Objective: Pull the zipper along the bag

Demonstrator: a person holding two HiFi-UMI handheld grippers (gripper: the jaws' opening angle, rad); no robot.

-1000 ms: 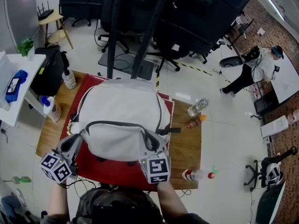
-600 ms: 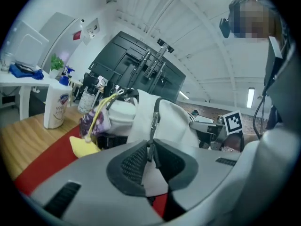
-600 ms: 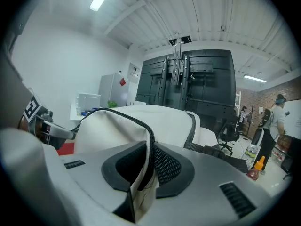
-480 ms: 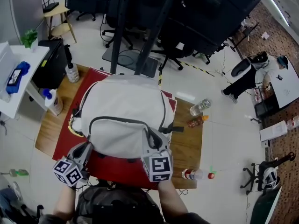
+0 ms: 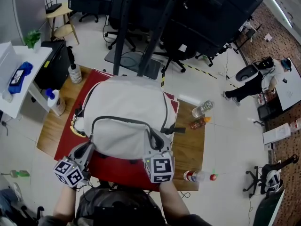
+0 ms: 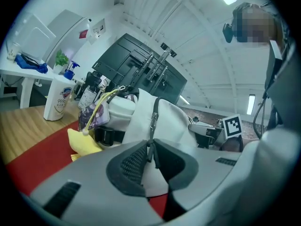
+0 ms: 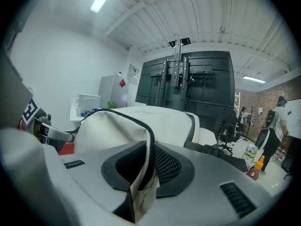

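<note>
Zipper pull (image 6: 152, 122), left gripper view only

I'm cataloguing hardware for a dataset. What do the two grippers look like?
Both the left gripper and right gripper have pale grey, rounded jaws with black mesh-textured pads, and each carries a cube of black-and-white square markers.

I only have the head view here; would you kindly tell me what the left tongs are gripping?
Observer: The left tongs are shut on the zipper pull, on the black cord that hangs from the metal slider.
Operator: Thank you. What about the right tongs?
Observer: The right tongs are clamped on the bag, with its zippered edge pinched between the pads.
</note>
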